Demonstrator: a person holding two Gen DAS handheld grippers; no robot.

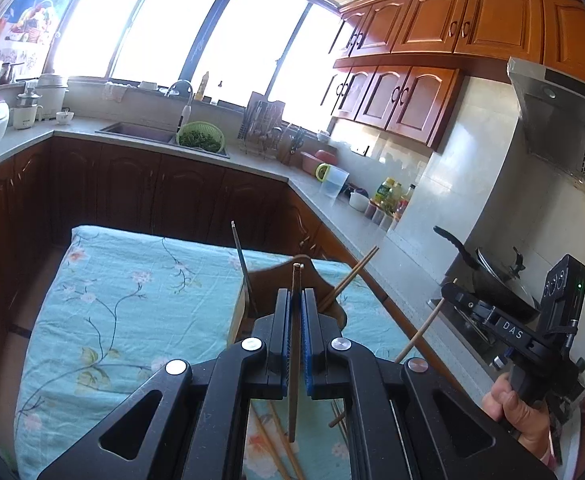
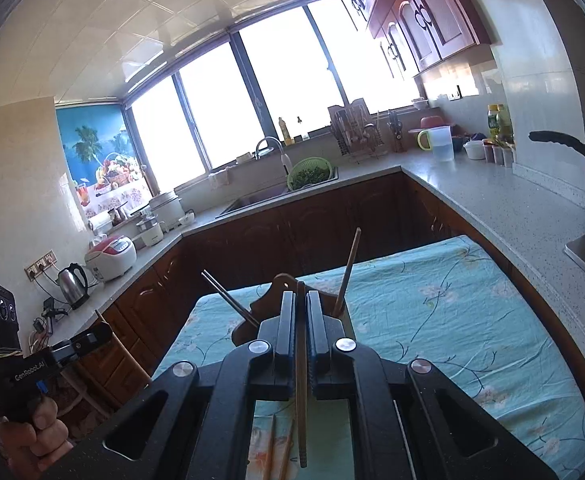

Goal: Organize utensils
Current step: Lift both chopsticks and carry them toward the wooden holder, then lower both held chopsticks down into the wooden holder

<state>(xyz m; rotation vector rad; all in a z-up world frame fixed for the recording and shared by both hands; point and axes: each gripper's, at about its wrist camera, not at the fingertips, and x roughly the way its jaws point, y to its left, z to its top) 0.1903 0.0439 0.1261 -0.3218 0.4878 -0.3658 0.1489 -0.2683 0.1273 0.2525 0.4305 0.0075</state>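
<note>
We have the left gripper [image 1: 297, 300] clamped on a dark brown wooden chopstick [image 1: 293, 360] that runs lengthwise between the blue pads, tip sticking out at 12 o'clock. The right gripper [image 2: 300, 304] is likewise pinched tight on a thin brown chopstick [image 2: 301, 392]. Both point slightly down toward the brown wooden chopstick holder [image 1: 292, 276] straight ahead.

Progress, our read: partly done. A dark chopstick [image 1: 241, 258] leans out of the holder at 11 o'clock and a lighter pair [image 1: 352, 276] at 1 o'clock, so some are already in. Two are in hand, not yet dropped. More loose chopsticks [image 2: 280, 448] lie on the floral turquoise tablecloth [image 1: 112, 300] under the tools, so several are left.

Room: cloth is bare out to 9 o'clock in the left view and 3 o'clock in the right view. The table's far edge sits just behind the holder; the grey speckled countertop [image 2: 512, 216] runs close along the right side. The leaning sticks crowd the holder mouth, so we judge the entry path narrow.
</note>
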